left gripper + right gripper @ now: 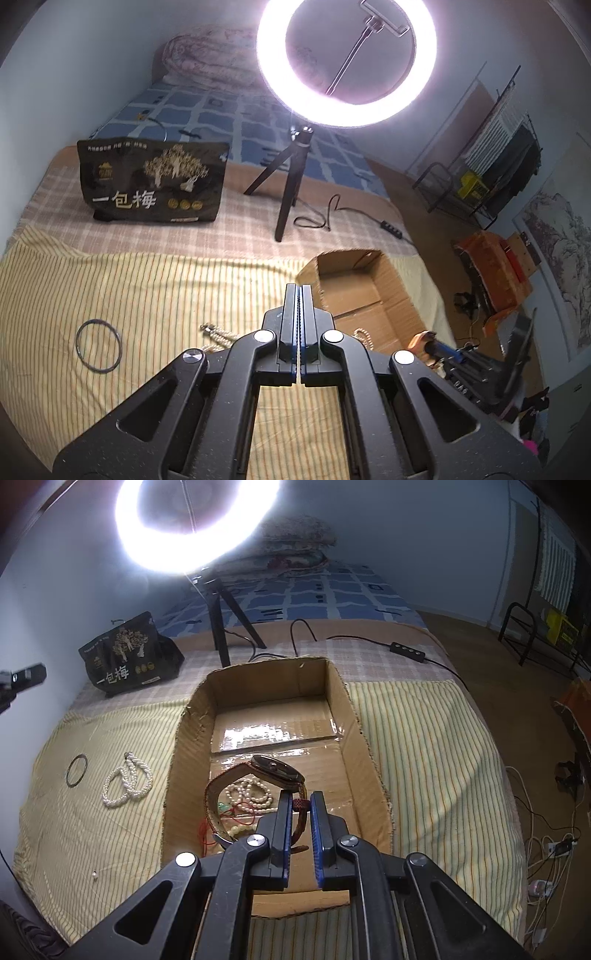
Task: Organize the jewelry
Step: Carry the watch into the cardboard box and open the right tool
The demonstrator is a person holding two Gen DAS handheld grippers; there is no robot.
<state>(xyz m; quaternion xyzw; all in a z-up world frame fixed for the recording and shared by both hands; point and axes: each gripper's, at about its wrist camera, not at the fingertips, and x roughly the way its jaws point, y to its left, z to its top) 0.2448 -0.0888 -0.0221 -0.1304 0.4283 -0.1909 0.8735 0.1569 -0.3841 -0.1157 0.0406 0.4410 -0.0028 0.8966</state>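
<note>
The right gripper hangs over the cardboard box, fingers narrowly parted astride the watch strap, apparently not pinching it. Lifting could snag it. The left gripper is closed, empty.

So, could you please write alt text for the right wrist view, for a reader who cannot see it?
The right gripper, jaws slightly apart, hangs over an open cardboard box on a striped bedcover, around the strap of a wristwatch lying inside with pearl beads. Left of the box lie a pearl bracelet and a dark ring; a ring light glares above.
</note>
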